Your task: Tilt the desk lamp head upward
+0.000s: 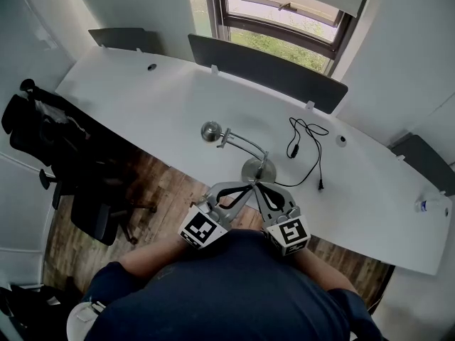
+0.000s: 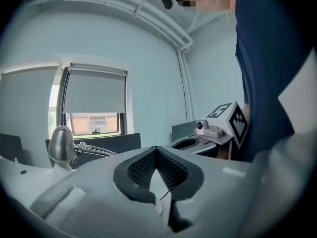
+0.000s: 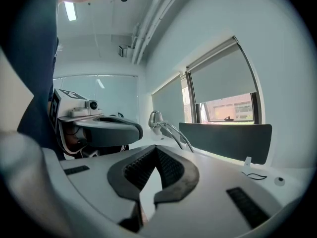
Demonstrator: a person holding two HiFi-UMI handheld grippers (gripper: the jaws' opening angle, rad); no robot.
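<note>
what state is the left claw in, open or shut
Shut. In the left gripper view the left claw has its tips together, nothing between them; the lamp stands beyond, untouched.

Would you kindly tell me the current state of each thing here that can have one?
left hand-held gripper: shut, empty.
right hand-held gripper: shut, empty.
desk lamp: standing on the desk, untouched.
black cable: lying loose on the desk.
roller blind: partly lowered.
</note>
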